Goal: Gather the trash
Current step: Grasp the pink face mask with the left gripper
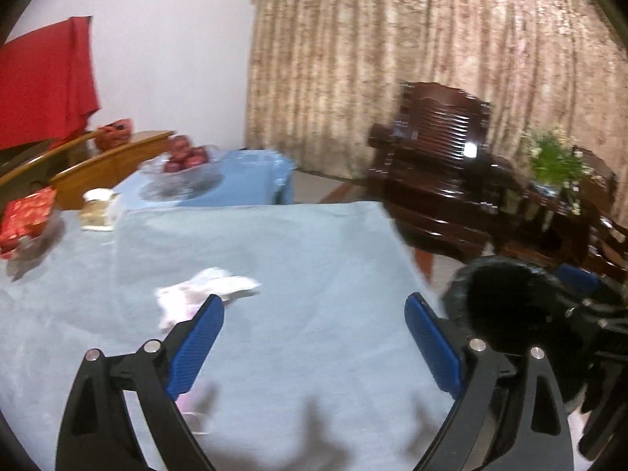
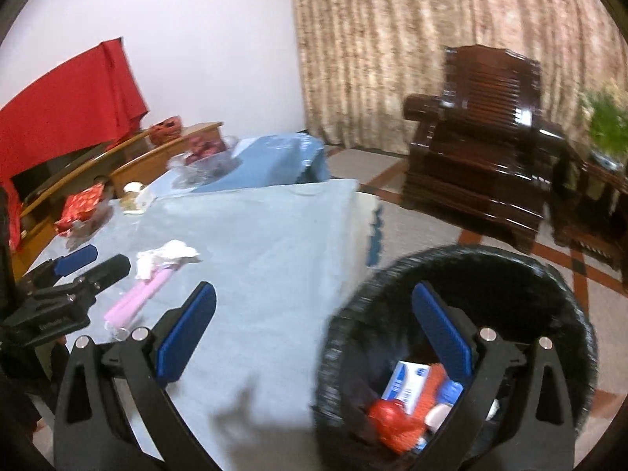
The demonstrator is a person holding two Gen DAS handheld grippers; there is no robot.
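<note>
Two desk tops under a pale blue cloth fill the middle of both views: the nearer long desk [image 1: 298, 274] and, beyond its far end, a second covered one carrying a clear glass bowl of red apples [image 1: 182, 165]. Behind hang a beige patterned curtain [image 1: 412, 59] and a red cloth [image 1: 43, 86] draped over something against the white wall. A dark glossy wooden armchair [image 2: 479, 133] stands on the tiled floor to the right of the desk, with a green potted plant [image 1: 553, 157] near it.

Beside the desk's right edge stands a round black woven wastebasket [image 2: 557, 286]; in the right wrist view it already holds a blue-and-white carton [image 2: 404, 384], crumpled red and orange wrapping [image 2: 392, 420] and other small bits that are too blurred to tell.

On the desk, a crumpled white tissue [image 1: 212, 286] lies near the middle-left, and just nearer the camera a pink elongated packet [image 2: 137, 298] lies touching or just beside it. At the far left corner sit a red patterned box [image 1: 27, 212] and a small pale jar-like thing [image 1: 98, 208], blurred.

The left gripper [image 1: 314, 337] hangs over the desk with its blue-padded jaws spread wide and nothing between them; its left finger overlaps the tissue in view. The right gripper [image 2: 314, 322] is also spread wide and empty, its right finger over the wastebasket's mouth, its left over the cloth
</note>
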